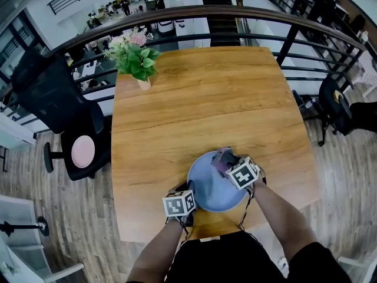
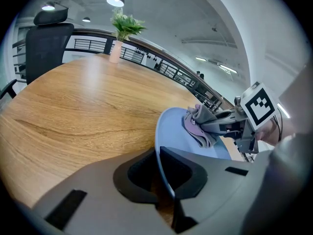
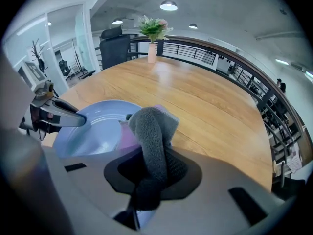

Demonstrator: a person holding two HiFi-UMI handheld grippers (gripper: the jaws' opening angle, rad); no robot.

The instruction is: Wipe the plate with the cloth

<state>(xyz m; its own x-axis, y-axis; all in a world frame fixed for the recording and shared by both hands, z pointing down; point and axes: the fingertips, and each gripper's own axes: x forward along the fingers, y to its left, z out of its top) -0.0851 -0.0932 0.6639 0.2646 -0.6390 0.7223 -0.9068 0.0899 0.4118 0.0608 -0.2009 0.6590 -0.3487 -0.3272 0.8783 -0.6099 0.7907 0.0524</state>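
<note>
A pale blue plate (image 1: 213, 187) lies near the front edge of the wooden table (image 1: 206, 99). My left gripper (image 1: 187, 204) is shut on the plate's near left rim (image 2: 159, 153), with the thin edge pinched between its jaws. My right gripper (image 1: 231, 165) is shut on a grey and lilac cloth (image 3: 151, 131), which bulges out from between its jaws. The cloth (image 1: 224, 158) rests on the far right part of the plate (image 3: 95, 129). In the left gripper view the cloth (image 2: 199, 126) lies bunched on the plate under the right gripper (image 2: 210, 125).
A small vase of flowers (image 1: 136, 58) stands at the table's far left corner. A black office chair (image 1: 56, 108) stands left of the table. A dark railing (image 1: 235, 16) runs behind the table's far edge. More chairs (image 1: 339, 108) stand to the right.
</note>
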